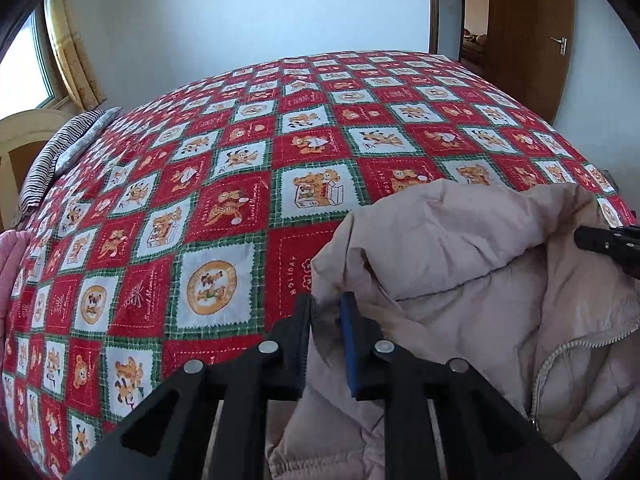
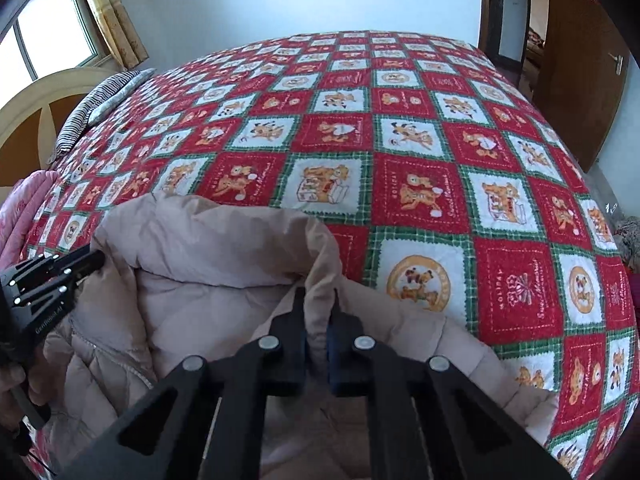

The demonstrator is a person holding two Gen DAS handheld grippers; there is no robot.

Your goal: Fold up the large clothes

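Observation:
A beige puffer jacket with a front zipper lies at the near edge of the bed. In the left wrist view my left gripper is shut on the jacket's left collar edge, with fabric pinched between the pads. Seen from the right wrist, my right gripper is shut on an upright fold of the collar at the jacket's right side. Each gripper shows in the other's view: the left gripper at the left, the right gripper at the right edge. The collar bunches up between them.
The bed carries a red, green and white checked quilt with cartoon patches. A striped pillow lies by the headboard at the left, pink cloth at the near left. A brown door stands beyond the bed.

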